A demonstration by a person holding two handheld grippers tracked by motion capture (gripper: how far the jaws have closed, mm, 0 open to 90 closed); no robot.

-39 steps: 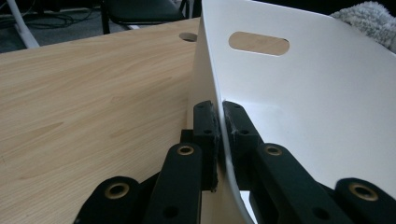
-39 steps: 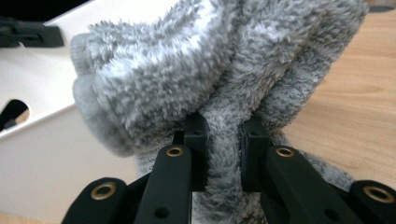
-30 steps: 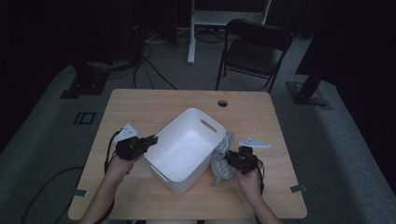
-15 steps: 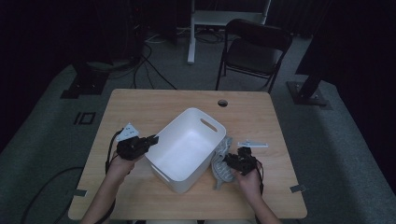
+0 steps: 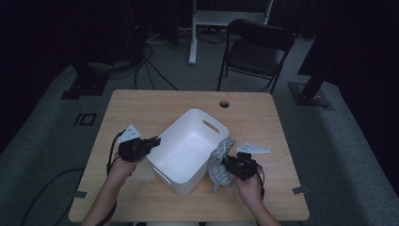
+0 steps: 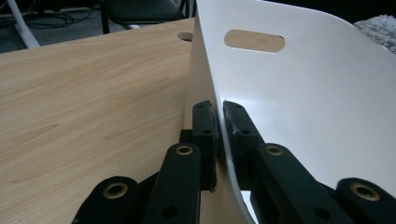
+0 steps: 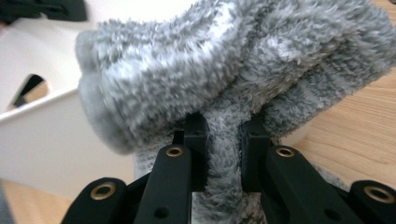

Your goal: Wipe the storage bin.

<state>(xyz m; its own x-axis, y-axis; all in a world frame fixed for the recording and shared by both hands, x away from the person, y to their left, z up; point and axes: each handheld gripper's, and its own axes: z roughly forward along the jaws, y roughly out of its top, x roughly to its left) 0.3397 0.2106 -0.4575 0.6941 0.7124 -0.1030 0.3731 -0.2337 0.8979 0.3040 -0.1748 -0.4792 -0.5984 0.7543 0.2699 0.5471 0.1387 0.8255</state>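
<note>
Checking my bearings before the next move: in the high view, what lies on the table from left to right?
Left claw, clamped on the tub's rim → white tub → grey fluffy cloth → right claw, gripping that cloth.

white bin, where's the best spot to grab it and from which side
Grip the thin upright rim of the white bin, coming in over the edge so one jaw sits inside the wall and one outside. The left gripper is clamped that way now. The slot handle on the far wall is another option.
</note>
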